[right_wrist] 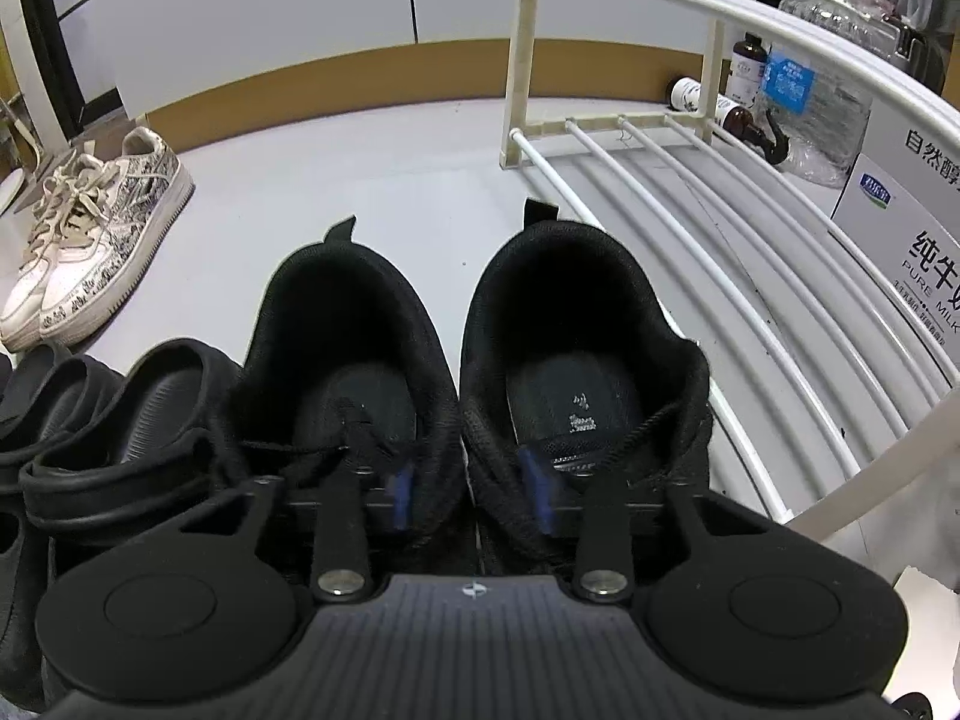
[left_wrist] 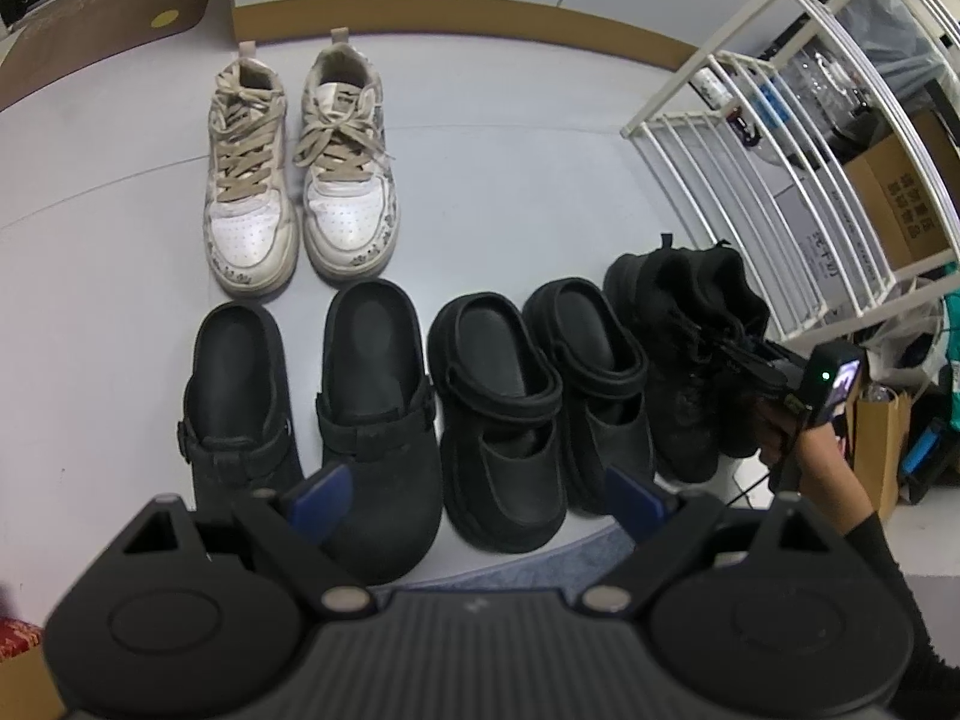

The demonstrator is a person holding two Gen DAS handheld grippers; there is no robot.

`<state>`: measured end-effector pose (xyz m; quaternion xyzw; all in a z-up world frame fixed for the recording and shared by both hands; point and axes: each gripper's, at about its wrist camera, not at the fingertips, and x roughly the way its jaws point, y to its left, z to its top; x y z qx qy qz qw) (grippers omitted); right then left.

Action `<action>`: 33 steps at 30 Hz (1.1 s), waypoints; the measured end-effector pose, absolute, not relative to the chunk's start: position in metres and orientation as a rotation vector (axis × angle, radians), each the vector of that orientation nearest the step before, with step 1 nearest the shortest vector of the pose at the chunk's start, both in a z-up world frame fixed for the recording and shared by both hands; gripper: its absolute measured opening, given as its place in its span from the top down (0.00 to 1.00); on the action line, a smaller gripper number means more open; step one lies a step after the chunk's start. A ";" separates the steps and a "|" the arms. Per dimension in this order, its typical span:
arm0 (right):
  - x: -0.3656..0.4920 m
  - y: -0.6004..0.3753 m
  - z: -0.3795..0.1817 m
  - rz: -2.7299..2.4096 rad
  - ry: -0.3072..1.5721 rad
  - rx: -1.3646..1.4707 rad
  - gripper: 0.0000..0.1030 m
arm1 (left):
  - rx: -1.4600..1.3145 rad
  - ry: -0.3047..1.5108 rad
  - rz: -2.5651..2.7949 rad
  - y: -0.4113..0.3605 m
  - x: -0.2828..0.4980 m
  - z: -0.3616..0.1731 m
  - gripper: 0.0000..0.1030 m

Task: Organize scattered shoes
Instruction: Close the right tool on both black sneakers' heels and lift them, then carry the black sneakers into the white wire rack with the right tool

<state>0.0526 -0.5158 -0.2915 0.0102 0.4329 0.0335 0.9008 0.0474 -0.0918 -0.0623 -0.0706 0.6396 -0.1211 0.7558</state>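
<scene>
Two black sneakers [right_wrist: 468, 372] pinched together by their inner collars in the right gripper [right_wrist: 471, 492], carried as one pair; left gripper [left_wrist: 474, 498] hanging open, empty, above the clogs [left_wrist: 372, 414]

I see the lace-up sneakers [left_wrist: 300, 174] behind the clogs [left_wrist: 312, 414]; strap sandals [left_wrist: 540, 402] right of the clogs, trainers [left_wrist: 690, 360] further right, the rack [left_wrist: 750, 180] beyond.

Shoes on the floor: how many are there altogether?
8. Two white sneakers at the back; in the front row, two black clogs, two black strap shoes, then two black sneakers beside the white rack. Others may lie out of view.
</scene>
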 end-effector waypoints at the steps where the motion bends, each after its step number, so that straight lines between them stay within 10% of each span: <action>1: 0.052 -0.516 -0.291 0.071 0.892 0.021 0.77 | -0.152 1.395 -0.265 -0.093 0.047 -0.063 0.10; 33: 0.091 -0.527 -0.235 -0.105 0.665 0.172 0.84 | -0.171 1.386 -0.263 -0.092 0.048 -0.060 0.10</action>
